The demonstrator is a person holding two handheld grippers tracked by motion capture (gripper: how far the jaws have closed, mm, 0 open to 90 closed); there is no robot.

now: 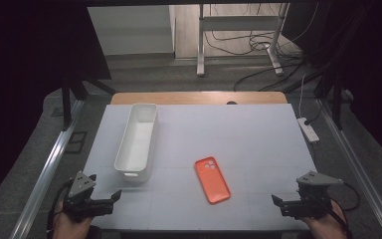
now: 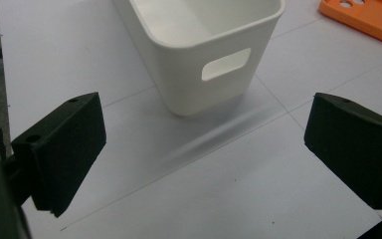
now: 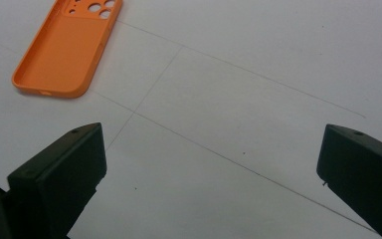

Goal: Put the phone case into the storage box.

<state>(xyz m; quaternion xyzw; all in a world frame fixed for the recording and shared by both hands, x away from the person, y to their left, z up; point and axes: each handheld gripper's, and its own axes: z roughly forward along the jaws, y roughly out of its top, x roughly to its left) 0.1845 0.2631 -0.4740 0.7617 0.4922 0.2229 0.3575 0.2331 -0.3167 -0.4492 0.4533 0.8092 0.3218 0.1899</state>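
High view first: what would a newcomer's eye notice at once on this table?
The orange phone case stands out most, lying flat and hollow side up on the white table, near the front and a little right of the middle. Left of it, apart, stands a long white bin, empty. At the front corners the left claw and the right claw are open and hold nothing.

bin (image 1: 137, 141) – glossy white plastic | phone case (image 1: 212, 179) – matt orange, smooth

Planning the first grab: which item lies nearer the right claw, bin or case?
The orange phone case; the white bin sits farther off, toward the left claw.
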